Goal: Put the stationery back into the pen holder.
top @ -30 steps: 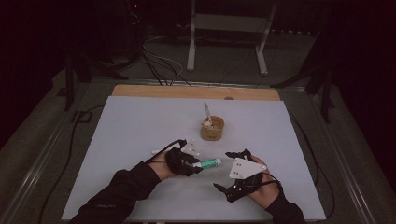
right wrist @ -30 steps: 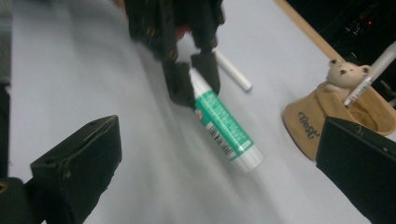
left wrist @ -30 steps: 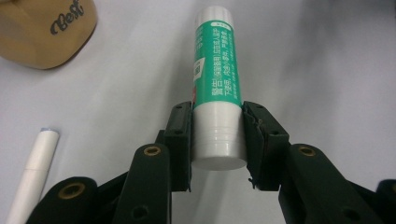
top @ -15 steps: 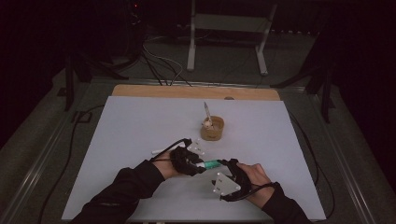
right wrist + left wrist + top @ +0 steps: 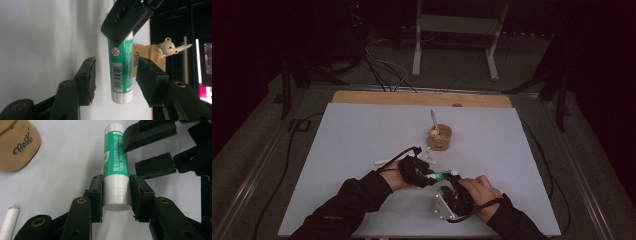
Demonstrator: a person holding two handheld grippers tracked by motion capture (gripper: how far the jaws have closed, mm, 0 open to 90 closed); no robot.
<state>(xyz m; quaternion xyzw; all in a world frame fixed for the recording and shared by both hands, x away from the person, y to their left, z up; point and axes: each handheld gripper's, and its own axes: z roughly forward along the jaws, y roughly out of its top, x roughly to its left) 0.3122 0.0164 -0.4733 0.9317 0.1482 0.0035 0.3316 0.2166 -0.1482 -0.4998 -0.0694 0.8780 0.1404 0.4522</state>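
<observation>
Right claw (image 5: 116, 82), whose jaws have just been closing, stands part-open astride the free end of the glue stick (image 5: 120, 72) without touching it, its long axis running straight to the left claw (image 5: 116, 195) (clamped on the white end) above the table (image 5: 362, 130).

The glue stick (image 5: 116, 167) is a white tube with a green printed label, a barcode and a white cap at each end. It hangs level above the bench, one white end clamped between the pads of the left tongs (image 5: 117, 195). Its other end lies inside the right tongs (image 5: 116, 77), whose pads stand just beside it, not touching, having just been closing.
</observation>
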